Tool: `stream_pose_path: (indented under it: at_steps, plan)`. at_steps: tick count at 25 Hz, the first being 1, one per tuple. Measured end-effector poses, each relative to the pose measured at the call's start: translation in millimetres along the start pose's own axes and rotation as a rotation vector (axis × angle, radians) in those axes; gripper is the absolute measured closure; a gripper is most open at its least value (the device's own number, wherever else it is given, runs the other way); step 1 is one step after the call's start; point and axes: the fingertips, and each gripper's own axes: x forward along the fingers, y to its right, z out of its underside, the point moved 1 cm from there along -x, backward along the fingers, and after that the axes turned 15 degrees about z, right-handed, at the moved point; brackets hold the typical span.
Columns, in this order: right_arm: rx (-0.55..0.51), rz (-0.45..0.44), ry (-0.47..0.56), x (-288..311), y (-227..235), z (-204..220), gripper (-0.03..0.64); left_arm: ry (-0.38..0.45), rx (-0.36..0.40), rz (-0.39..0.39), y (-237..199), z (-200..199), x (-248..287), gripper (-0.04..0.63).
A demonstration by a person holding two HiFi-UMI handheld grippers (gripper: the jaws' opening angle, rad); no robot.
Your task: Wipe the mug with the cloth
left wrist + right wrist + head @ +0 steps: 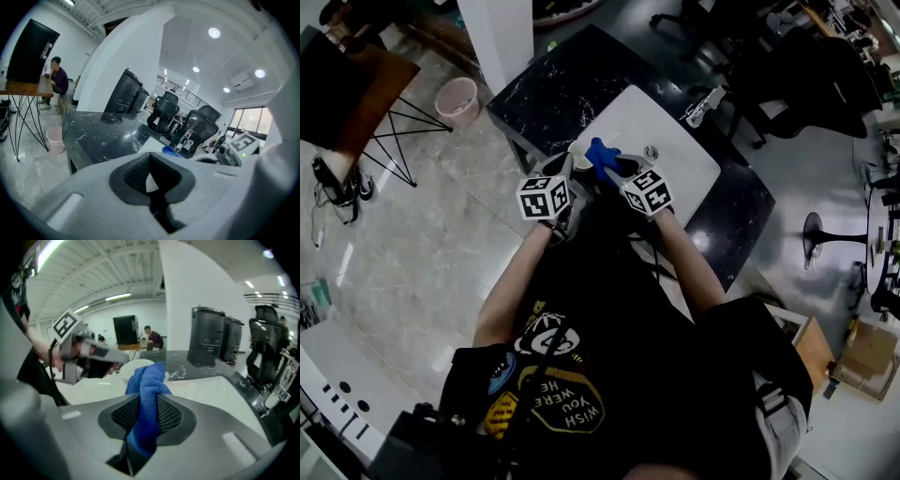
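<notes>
My right gripper point(614, 169) is shut on a blue cloth point(598, 156); in the right gripper view the cloth point(146, 390) stands up from between the jaws point(143, 423). Its top lies against a white mug point(136, 364), mostly hidden behind it. My left gripper point(575, 165) holds the mug point(580, 161) above the near edge of the white table point(675, 141). In the left gripper view the jaws point(150, 180) are shut on a white piece of the mug, and a bit of the cloth point(171, 151) shows beyond. The two grippers face each other closely.
A black marble table point(553, 84) adjoins the white one on the far side. A small round object point(651, 152) and a grey tool point(705, 103) lie on the white table. A pink waste bin point(457, 98) stands on the floor at the left. Office chairs point(201, 124) stand beyond.
</notes>
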Motion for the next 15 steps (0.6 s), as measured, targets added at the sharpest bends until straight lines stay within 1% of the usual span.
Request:
stream_pose_path:
  at_steps: [1,3,5,6,7,8,10,11,12,13,14,15]
  plan:
    - [-0.042,-0.042,-0.020,-2.3,-16.1,10.0,0.522,-0.002,0.000,-0.001,0.0,0.1,0.3,0.592]
    - [-0.082,-0.121,-0.021,-14.0,-46.9,23.2,0.522,-0.009,0.001,-0.002,0.0,0.1,0.0,0.592]
    - [-0.130,-0.188,0.005,-25.9,-68.2,26.3,0.522,-0.008,0.002,0.001,-0.3,-0.6,-0.5,0.592]
    - [-0.140,-0.205,0.030,-29.7,-70.7,22.0,0.522,-0.007,0.001,0.003,-0.6,-0.9,-0.7,0.592]
    - [-0.119,-0.199,0.064,-31.5,-65.2,12.9,0.522,-0.005,-0.001,0.004,-0.8,-1.1,-0.8,0.592]
    - [-0.070,-0.170,0.102,-31.5,-51.9,-0.1,0.522,-0.004,-0.004,0.004,-0.9,-1.2,-1.0,0.592]
    - [0.043,-0.064,0.157,-25.6,-13.5,-26.4,0.522,-0.002,-0.007,0.001,-1.4,-1.1,-1.8,0.592]
    - [0.081,-0.007,0.159,-19.8,4.6,-34.2,0.522,0.000,-0.009,-0.002,-1.7,-1.3,-2.2,0.592]
    - [0.103,0.037,0.143,-12.7,18.4,-36.6,0.522,0.002,-0.010,-0.004,-2.1,-1.6,-2.4,0.592]
    - [0.115,0.062,0.113,-5.4,26.0,-33.9,0.522,0.004,-0.012,-0.006,-2.5,-1.8,-2.4,0.592]
    - [0.116,0.063,0.076,0.8,26.3,-26.8,0.522,0.005,-0.014,-0.009,-2.8,-2.0,-2.1,0.592]
    - [0.105,0.042,0.038,4.9,19.5,-16.7,0.522,0.006,-0.016,-0.011,-3.1,-1.9,-1.9,0.592]
